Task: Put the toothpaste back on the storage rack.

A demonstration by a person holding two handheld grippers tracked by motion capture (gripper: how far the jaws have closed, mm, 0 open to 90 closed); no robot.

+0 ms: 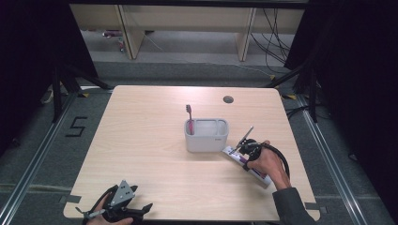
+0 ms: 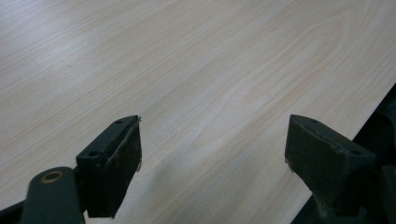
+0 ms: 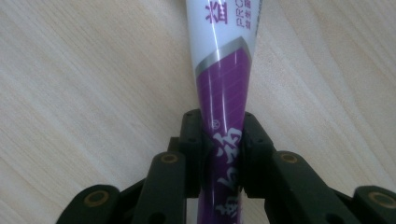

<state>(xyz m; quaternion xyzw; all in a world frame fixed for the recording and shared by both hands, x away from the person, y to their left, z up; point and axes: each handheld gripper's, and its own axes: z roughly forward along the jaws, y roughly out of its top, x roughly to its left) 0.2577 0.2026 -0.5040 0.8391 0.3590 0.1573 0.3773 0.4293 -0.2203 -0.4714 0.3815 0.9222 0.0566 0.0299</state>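
A white and purple toothpaste tube [image 1: 248, 165] lies on the wooden table [image 1: 155, 154] to the right of a grey holder [image 1: 206, 135]. A red toothbrush [image 1: 189, 119] stands upright in the holder's left compartment. My right gripper [image 1: 244, 152] is over the tube, and in the right gripper view its jaws press on both sides of the tube [image 3: 223, 102]. My left gripper [image 1: 123, 207] rests at the table's front left edge. In the left gripper view its fingers [image 2: 114, 168] stand wide apart over bare wood.
A round cable hole [image 1: 228, 99] sits near the table's far edge. Black curtains hang at both sides, and wooden furniture legs and cables are on the floor beyond the table. The table's right edge [image 2: 369, 121] is close by in the left gripper view.
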